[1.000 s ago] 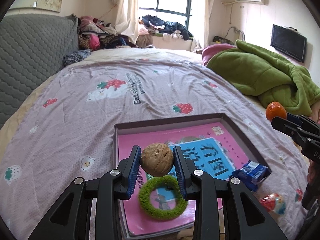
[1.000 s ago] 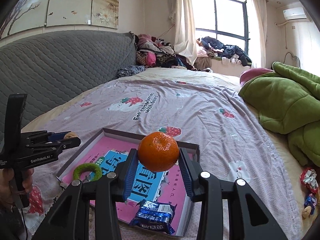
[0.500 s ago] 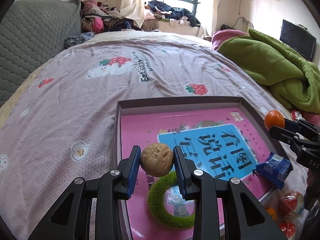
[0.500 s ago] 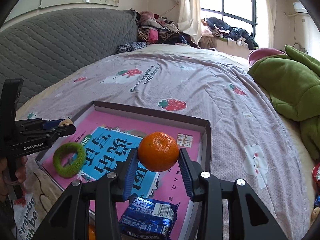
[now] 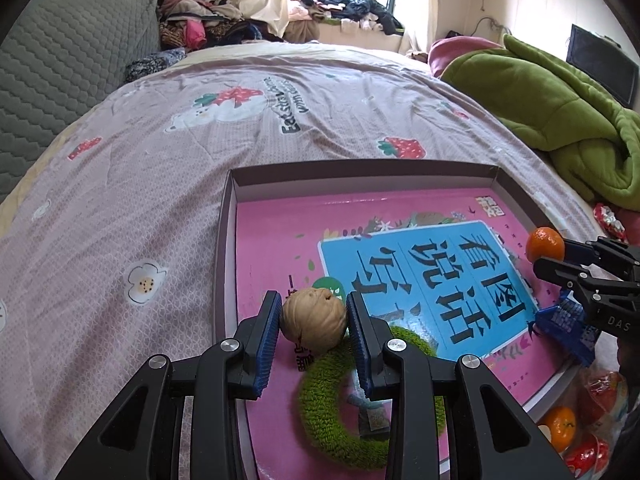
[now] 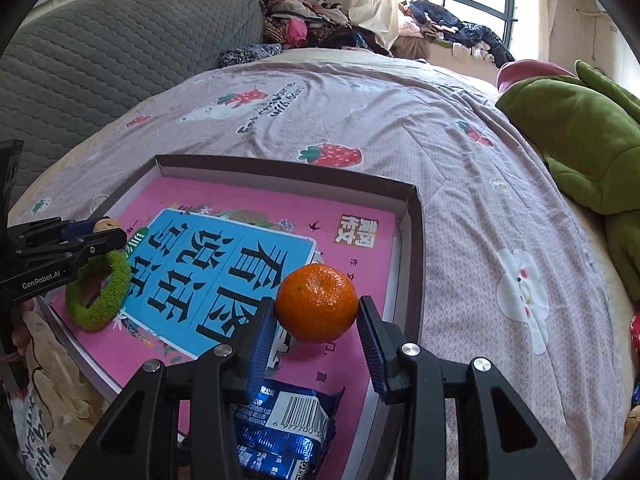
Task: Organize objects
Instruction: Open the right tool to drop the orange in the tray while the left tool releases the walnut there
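left wrist: walnut [image 5: 313, 319] clamped between left hand-held gripper [image 5: 313, 334] pads.

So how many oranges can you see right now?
2. One orange sits between the right hand-held gripper fingers above the tray; a second orange lies beside the tray. Others may be hidden.

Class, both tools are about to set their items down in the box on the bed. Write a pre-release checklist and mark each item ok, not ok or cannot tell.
1. Left tool grips the walnut: ok.
2. Right tool grips the mandarin: ok.
3. Both items are over the box: ok.
4. Walnut's landing spot is clear of the green ring: cannot tell, the ring lies just below it.
5. Mandarin is clear of the blue snack packet: ok.
6. Items are touching the box floor: cannot tell.
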The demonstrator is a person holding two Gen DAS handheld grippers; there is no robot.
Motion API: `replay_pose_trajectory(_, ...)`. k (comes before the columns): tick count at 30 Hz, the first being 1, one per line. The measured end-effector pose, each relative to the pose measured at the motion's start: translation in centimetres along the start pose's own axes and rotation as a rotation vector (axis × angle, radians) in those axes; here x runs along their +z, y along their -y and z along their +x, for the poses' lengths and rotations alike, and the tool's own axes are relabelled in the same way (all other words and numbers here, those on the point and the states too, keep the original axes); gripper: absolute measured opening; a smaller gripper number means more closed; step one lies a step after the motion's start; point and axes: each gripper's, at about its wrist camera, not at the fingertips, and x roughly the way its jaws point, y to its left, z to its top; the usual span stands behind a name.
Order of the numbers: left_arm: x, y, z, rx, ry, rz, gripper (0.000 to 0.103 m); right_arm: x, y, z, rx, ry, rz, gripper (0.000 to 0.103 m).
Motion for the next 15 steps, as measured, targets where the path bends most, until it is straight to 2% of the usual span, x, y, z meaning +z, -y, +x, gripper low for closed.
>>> replay_pose_trajectory(5,-0.12,0.19,-0.07,0.004,-0.001,0.008,0.034,-0.28,-0.04,0.79,-0.012,-0.042,-0.004,0.042)
replay_pose_trajectory(15,0.02,-0.08,-0.08,0.004,-0.009,-0.005,0.034,-0.13,-0.14,0.62,-0.02,-0.039,0.004,0.042)
